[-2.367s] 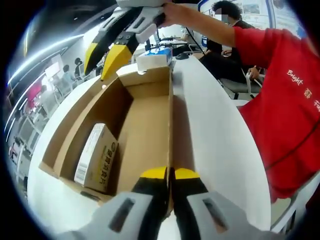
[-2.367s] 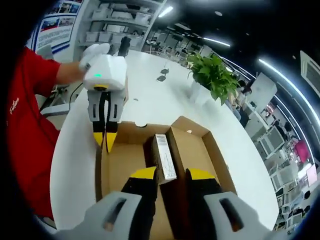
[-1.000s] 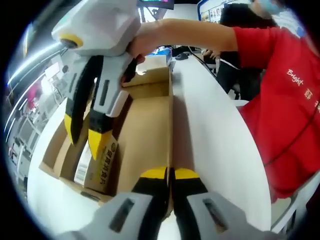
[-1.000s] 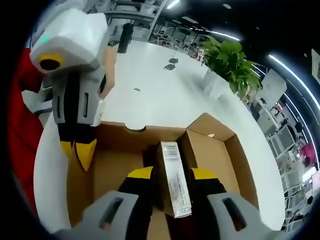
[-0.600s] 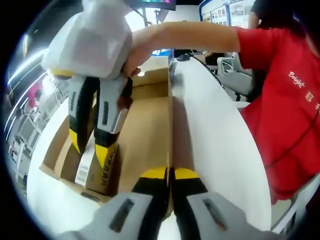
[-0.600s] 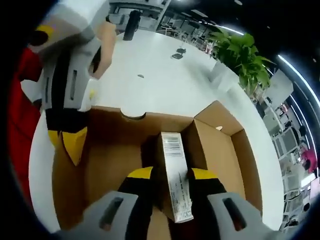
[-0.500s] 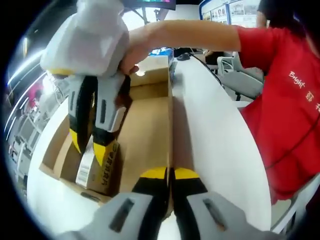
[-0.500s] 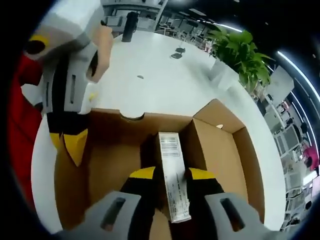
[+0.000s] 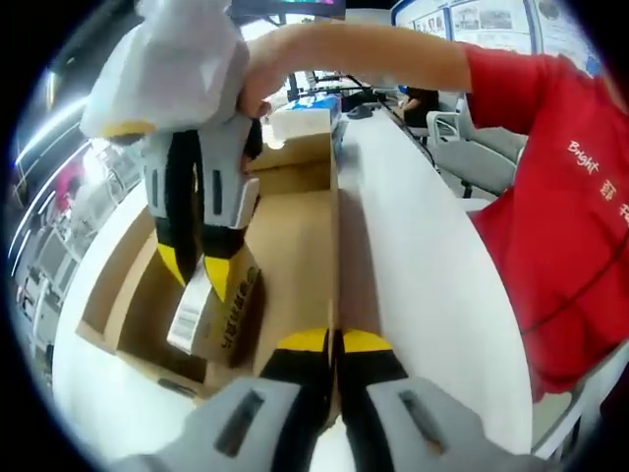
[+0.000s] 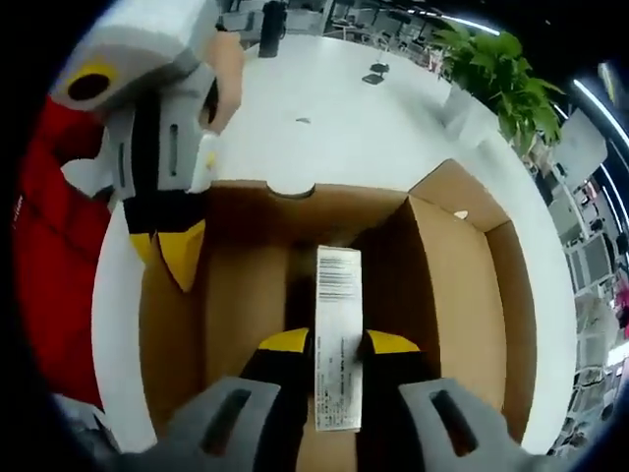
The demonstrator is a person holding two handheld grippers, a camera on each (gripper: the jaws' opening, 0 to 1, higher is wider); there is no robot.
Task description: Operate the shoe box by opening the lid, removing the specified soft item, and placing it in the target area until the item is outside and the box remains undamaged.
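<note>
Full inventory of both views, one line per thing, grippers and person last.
Shoe box: 1, brown cardboard, open, on the white table; its lid is folded back.
Packet: 1, brown with a white barcode label, between the right gripper's jaws, tilted up inside the box.
Table: 1, white, under the box.
Small box: 1, white and blue, on the table beyond the shoe box.
Potted plant: 1, green, at the far side of the table.
Small dark items: a couple, on the far tabletop; too small to identify.
Left gripper: yellow tips, closed on the box's edge.
Right gripper: yellow tips, clamping the packet.
Person: red shirt, beside the table.
</note>
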